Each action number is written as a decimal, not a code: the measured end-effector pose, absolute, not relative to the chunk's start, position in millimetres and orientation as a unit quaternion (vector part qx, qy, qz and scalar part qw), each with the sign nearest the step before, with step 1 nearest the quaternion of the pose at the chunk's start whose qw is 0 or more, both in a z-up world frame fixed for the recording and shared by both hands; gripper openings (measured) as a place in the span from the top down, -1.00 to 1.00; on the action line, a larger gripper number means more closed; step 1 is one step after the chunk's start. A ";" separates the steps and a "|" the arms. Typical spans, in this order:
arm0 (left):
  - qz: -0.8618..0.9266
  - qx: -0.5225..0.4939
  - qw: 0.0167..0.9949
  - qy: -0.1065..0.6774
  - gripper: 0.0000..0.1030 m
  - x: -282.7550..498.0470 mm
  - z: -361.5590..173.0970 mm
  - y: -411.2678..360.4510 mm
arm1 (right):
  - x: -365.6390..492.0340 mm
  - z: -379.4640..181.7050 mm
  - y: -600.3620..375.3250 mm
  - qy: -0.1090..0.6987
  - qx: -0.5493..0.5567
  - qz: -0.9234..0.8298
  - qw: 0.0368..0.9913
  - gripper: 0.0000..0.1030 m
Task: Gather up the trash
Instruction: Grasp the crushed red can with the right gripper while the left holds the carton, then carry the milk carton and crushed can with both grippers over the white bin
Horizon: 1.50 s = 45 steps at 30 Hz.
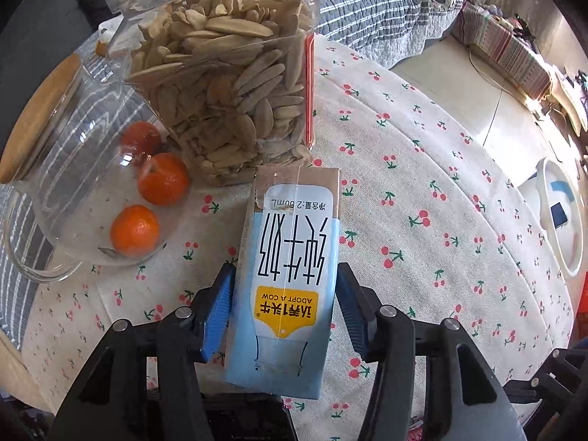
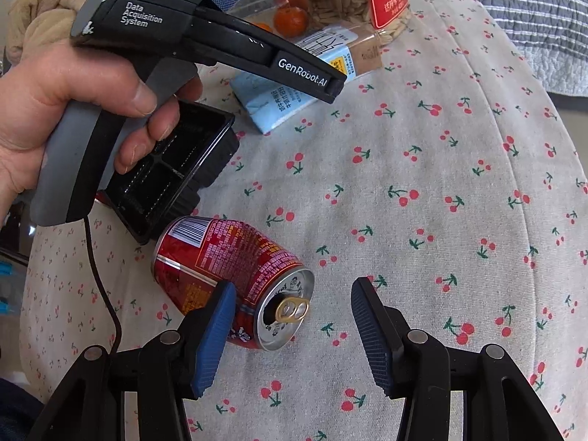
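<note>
Here the left gripper (image 1: 284, 301) clamps the milk carton (image 1: 286, 275); just beyond stand a seed-filled jar (image 1: 228, 84) and a glass pot (image 1: 84, 169) of tangerines (image 1: 135, 232). The right gripper (image 2: 292, 325) gapes, the red can (image 2: 228, 272) beside its left pad.

cherry-print tablecloth (image 2: 422, 169), striped quilt (image 1: 367, 3)

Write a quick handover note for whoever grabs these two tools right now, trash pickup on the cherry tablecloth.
Left tool: astride the blue milk carton, which lies flat on the tablecloth; pads beside its sides, firm grip not certain.
Right tool: open, holding nothing, poised over the red can. The can lies on its side, opened end toward the camera, next to the left pad rather than centred.
Done: nothing lifted yet.
Left: grip and lift the carton, centre on the can and take it. The bin is not clearly identifiable in either view.
Leave the seed jar and the oranges.
</note>
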<state>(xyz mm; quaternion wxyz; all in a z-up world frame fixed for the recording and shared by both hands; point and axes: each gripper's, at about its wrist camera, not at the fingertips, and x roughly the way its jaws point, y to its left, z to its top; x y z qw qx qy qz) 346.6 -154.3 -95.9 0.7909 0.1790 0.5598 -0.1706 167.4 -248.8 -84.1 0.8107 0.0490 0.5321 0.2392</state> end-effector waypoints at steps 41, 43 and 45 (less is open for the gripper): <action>-0.146 -0.012 0.841 0.521 -0.09 200.2 16.1 -78.4 | 123.7 -88.2 -203.3 0.501 -0.019 0.236 0.832 0.04; -0.149 -0.012 0.840 0.521 -0.09 196.5 16.0 -85.5 | 122.5 -82.3 -216.4 0.499 -0.008 0.230 0.835 0.04; -0.154 -0.013 0.839 0.522 -0.09 193.6 15.8 -93.9 | 121.8 -78.7 -228.4 0.498 0.000 0.222 0.838 0.04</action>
